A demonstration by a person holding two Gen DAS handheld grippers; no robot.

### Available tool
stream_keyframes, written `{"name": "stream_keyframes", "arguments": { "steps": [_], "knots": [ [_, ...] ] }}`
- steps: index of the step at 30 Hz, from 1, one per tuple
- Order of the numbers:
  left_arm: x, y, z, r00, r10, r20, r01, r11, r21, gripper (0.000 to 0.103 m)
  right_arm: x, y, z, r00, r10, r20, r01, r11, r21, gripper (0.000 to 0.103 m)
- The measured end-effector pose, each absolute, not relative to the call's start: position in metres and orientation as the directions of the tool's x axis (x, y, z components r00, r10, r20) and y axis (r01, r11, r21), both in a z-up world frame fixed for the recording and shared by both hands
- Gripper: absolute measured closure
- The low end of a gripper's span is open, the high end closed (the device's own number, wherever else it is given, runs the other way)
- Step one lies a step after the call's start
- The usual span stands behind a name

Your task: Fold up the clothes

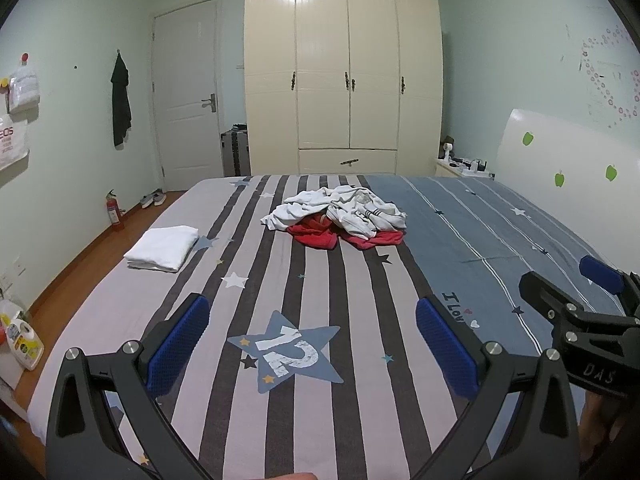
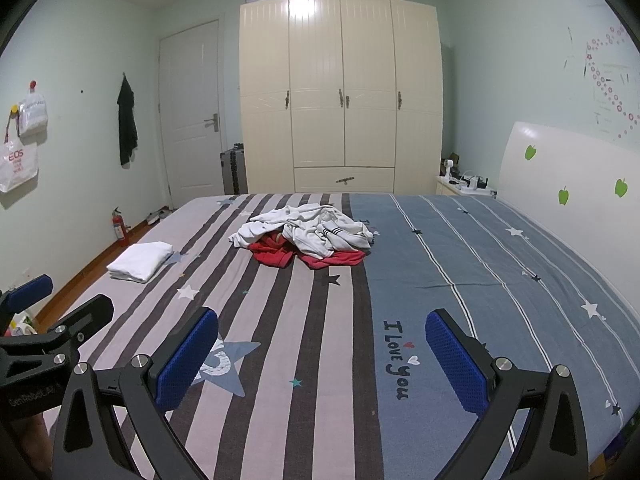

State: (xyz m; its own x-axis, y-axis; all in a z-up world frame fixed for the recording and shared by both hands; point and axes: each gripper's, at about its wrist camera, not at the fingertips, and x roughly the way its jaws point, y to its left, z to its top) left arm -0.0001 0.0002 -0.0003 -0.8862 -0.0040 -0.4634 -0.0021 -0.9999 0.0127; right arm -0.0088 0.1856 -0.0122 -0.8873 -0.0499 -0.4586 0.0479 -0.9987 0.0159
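Note:
A crumpled white garment [image 1: 344,210] lies on top of a red garment [image 1: 316,234] in a heap near the middle of the bed [image 1: 360,360]; the same heap shows in the right wrist view, white [image 2: 312,228] over red [image 2: 276,254]. A folded white garment [image 1: 164,248] [image 2: 140,260] lies flat near the bed's left edge. My left gripper [image 1: 312,344] is open and empty, held above the near part of the bed. My right gripper [image 2: 324,360] is open and empty beside it, to the right; it also shows in the left wrist view [image 1: 568,284].
A cream wardrobe [image 1: 344,80] stands beyond the bed's far end, with a door [image 1: 188,92] to its left. A white headboard [image 1: 568,168] runs along the right. A fire extinguisher [image 1: 114,212] and detergent bottle [image 1: 24,340] stand on the wooden floor at the left.

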Motion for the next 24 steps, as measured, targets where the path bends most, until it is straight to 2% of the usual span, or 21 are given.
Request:
{"name": "stream_keyframes", "arguments": {
  "steps": [24],
  "knots": [
    [-0.002, -0.0025, -0.0023, -0.889, -0.008, -0.458, 0.009, -1.0, 0.001, 0.001, -0.0082, 0.1837, -0.0108, -0.889, -0.049, -0.455, 0.048, -0.999, 0.014, 0.0]
  ]
}}
